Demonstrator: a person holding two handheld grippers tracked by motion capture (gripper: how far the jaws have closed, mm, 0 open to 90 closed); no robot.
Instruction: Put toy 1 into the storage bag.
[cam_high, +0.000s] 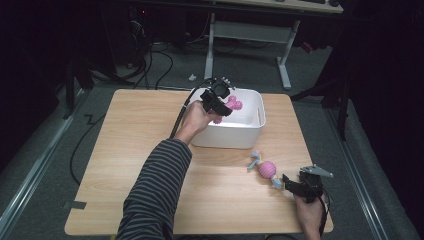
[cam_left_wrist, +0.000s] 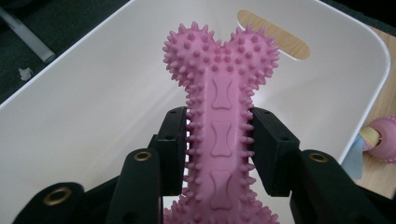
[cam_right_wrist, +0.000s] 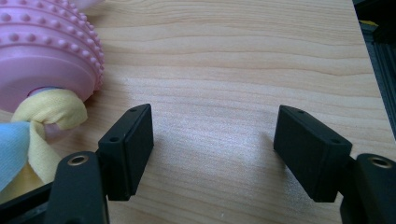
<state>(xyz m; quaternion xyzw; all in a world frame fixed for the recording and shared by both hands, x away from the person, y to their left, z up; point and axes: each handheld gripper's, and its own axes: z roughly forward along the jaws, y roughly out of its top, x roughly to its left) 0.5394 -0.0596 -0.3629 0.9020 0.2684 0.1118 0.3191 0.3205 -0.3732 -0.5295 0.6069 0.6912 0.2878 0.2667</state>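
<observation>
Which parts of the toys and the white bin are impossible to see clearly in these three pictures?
- Pink spiky bone: its lower end leaves the left gripper view's bottom edge; in the high view the left gripper covers part of it.
- White bin: whether the bone touches its floor is unclear.
- Pink ball rope toy: cut off by the right gripper view's left edge.

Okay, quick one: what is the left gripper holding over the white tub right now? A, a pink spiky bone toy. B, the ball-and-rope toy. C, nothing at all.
A: the left gripper has its fingers clamped on the pink spiky bone toy above the white tub.
</observation>
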